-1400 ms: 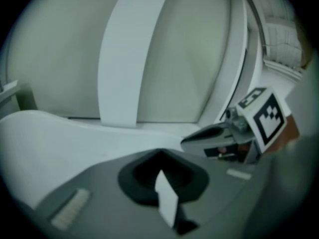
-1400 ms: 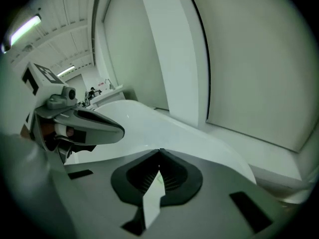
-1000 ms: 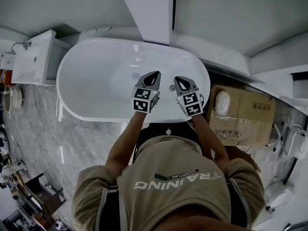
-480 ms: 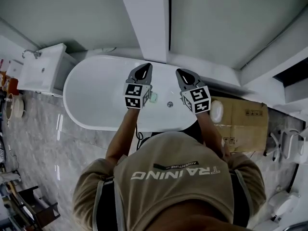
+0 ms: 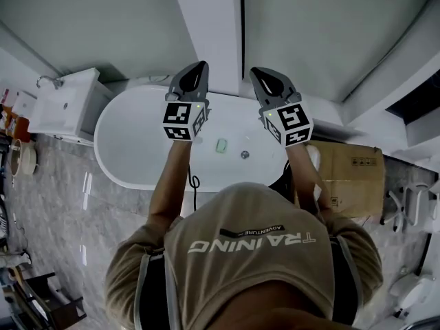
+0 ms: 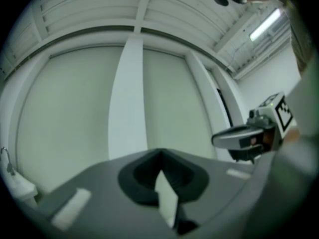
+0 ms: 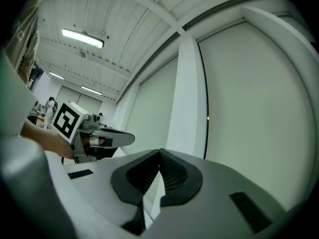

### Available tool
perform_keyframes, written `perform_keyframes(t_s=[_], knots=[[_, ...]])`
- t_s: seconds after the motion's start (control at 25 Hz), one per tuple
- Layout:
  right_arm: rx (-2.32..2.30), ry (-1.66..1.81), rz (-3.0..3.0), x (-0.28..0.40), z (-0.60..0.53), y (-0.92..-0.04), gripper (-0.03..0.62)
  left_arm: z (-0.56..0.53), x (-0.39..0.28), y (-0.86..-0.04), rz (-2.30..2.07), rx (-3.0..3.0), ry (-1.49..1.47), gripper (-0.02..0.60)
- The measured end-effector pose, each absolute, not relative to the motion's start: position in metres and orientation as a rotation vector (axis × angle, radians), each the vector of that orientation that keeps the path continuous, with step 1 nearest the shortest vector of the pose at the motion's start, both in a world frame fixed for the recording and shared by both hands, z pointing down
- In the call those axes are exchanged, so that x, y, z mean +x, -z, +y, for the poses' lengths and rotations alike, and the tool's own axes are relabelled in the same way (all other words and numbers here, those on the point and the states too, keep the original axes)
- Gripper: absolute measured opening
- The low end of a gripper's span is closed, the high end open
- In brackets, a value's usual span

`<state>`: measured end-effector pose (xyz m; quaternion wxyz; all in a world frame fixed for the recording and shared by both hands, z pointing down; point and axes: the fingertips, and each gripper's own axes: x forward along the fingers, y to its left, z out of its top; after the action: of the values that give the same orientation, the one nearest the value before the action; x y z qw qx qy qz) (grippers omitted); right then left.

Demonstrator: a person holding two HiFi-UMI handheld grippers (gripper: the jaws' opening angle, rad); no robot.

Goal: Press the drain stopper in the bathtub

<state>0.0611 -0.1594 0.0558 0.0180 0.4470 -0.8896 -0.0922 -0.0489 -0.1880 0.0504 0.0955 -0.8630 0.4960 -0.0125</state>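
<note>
Left gripper (image 6: 160,154) is tilted up at a pale wall, jaws pressed together, nothing between them, tips just right of the white pillar (image 6: 127,83). Farther right of the pillar, the right gripper (image 6: 222,138) pokes in sideways, marker cube (image 6: 279,111) showing. A ceiling light (image 6: 264,25) glows above, right of the pillar.

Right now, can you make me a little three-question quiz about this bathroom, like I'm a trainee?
1. True or false: the left hand-held gripper is pressing the drain stopper.
2. In the head view, what stands just right of the bathtub? A) a cardboard box B) a bicycle C) a ladder
3. Are the jaws of the right hand-held gripper together or apart?

Key: 1 false, it is raised and points at the wall. 2 A. 3 together, with nothing between them.
</note>
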Motion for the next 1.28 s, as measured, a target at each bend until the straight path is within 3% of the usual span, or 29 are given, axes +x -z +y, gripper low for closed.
perform_keyframes(t_s=[0.24, 1.28], knots=[[1.507, 0.342, -2.773, 0.073, -0.159, -0.028, 0.009, -0.174, -0.045, -0.037, 1.449, -2.508, 0.009, 0.002], [1.534, 0.221, -2.756, 0.075, -0.141, -0.058, 0.009, -0.167, -0.029, -0.054, 1.356, -2.578, 0.066, 0.002]])
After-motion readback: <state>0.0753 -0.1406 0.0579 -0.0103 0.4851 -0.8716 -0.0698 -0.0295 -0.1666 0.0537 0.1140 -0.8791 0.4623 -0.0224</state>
